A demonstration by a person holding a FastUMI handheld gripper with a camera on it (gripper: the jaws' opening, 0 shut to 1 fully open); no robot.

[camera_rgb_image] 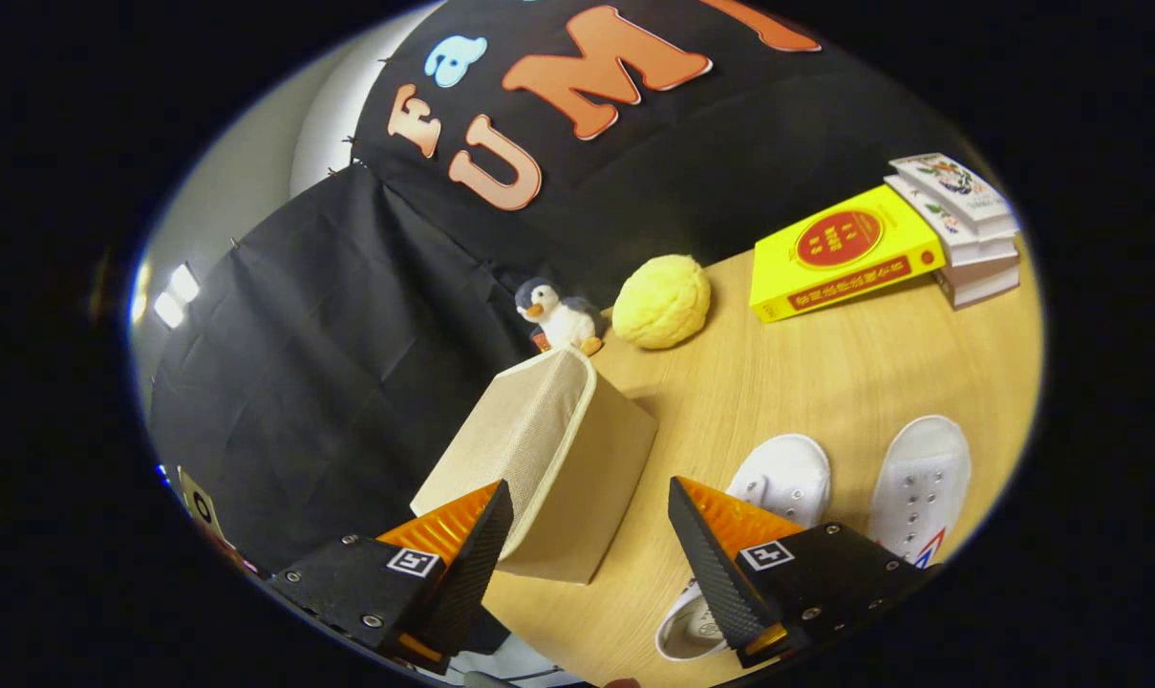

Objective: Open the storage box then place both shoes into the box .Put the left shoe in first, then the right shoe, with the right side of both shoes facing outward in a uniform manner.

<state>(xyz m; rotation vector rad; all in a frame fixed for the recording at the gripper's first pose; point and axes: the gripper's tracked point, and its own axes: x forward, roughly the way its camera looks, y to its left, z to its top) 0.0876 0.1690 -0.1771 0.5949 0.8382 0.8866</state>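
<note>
Storage box (548,459): beige fabric-covered cube, sitting on the counter (806,382) just ahead of the fingers, its near corner reaching in between them. Lid or top flap appearing to be lying closed, edged with a pale piping seam. Judged light, with soft cloth skin over stiffer panels; likely yielding a little under a pinch and sliding on the smooth wood if pushed. Best hold is probably the piped edge of the top panel, where the cloth is giving a lip to nip.

Gripper (591,535): fingers standing wide apart, holding nothing, one to each side of the box's near corner and not pressing on it.

Two white canvas shoes: one shoe (778,478) lying just beyond the right finger, partly hidden behind it; the other shoe (921,478) lying beside the first, further from the box. Judged light, soft in the upper, firmer at the sole and heel rim; the heel collar is looking like the surest place to grip. Which is left or right, I cannot tell.

Beyond the box: a small penguin toy (558,315), a yellow knobbly ball (661,301), a yellow book (840,253), and a stack of books (964,225) behind it.
</note>
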